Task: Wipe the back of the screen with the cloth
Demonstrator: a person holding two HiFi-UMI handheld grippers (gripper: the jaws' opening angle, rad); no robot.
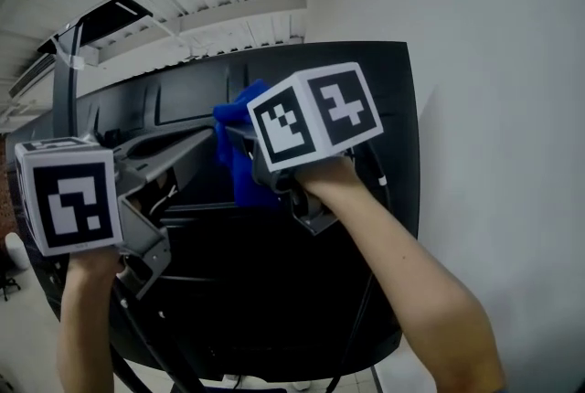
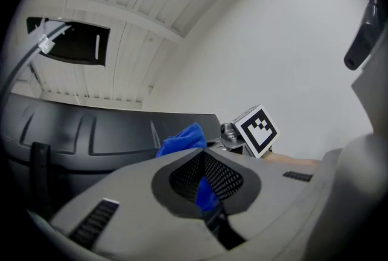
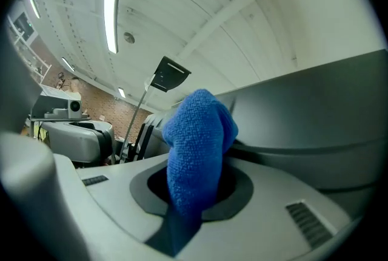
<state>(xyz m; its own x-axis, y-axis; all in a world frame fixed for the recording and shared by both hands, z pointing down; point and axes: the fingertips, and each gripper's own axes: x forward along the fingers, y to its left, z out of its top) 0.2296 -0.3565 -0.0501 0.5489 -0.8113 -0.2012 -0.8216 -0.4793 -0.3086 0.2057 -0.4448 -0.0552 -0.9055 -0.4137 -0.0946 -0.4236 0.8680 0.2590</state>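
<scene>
The screen's black back [image 1: 370, 85] fills the middle of the head view, leaning away. My right gripper [image 1: 245, 137] is shut on the blue cloth [image 1: 236, 149] and holds it against the upper middle of that back. In the right gripper view the cloth [image 3: 197, 150] bulges up out of the closed jaws of the right gripper [image 3: 197, 162], with the screen [image 3: 315, 108] just behind. My left gripper [image 1: 196, 143] hovers to the cloth's left, jaws shut, tips close to it. From the left gripper [image 2: 202, 152] I see the cloth [image 2: 180, 139] just past the tips, above the screen [image 2: 91, 126].
A white wall [image 1: 503, 62] stands right of the screen. A dark pole [image 1: 64, 80] with a black panel [image 1: 110, 16] rises at the upper left. Cables [image 1: 366, 309] hang down the screen's lower part. Grey machines [image 3: 66, 126] stand far behind, under the ribbed white ceiling.
</scene>
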